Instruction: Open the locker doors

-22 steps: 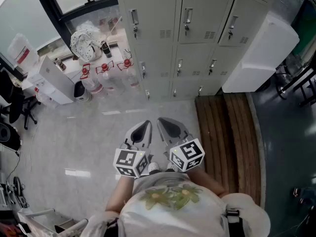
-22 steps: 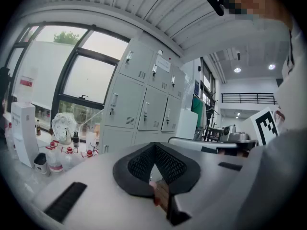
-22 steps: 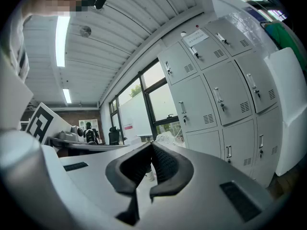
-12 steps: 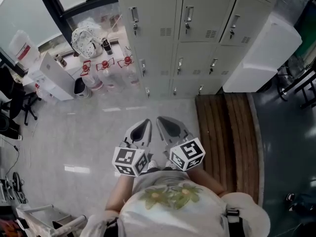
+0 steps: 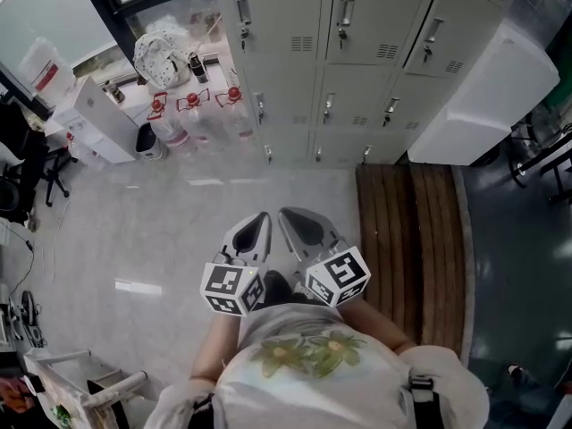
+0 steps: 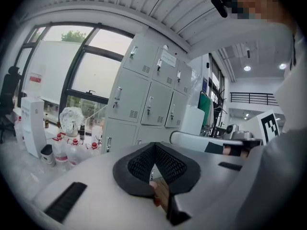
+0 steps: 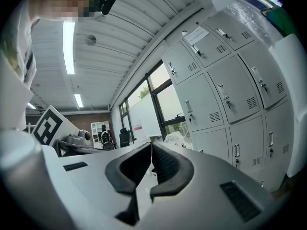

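Observation:
A bank of grey lockers (image 5: 357, 52) stands ahead with all its doors closed; each door carries a small metal handle (image 5: 242, 12). The same lockers (image 6: 144, 99) fill the middle of the left gripper view and the right side of the right gripper view as lockers (image 7: 225, 90). My left gripper (image 5: 259, 226) and right gripper (image 5: 295, 222) are held side by side close to the person's body, well short of the lockers. The left gripper (image 6: 154, 145) is shut and empty. The right gripper (image 7: 152, 145) is shut too, with nothing between its pads.
Several water bottles with red caps (image 5: 192, 119) and a white bag (image 5: 165, 56) sit left of the lockers by the window. A large white box (image 5: 474, 96) leans at the lockers' right. A slatted wooden bench (image 5: 411, 239) lies on the right. Pale floor (image 5: 161, 231) stretches ahead.
The lockers and bottles have slid slightly upward in the head view. Both grippers stay together in front of the body, shut as before.

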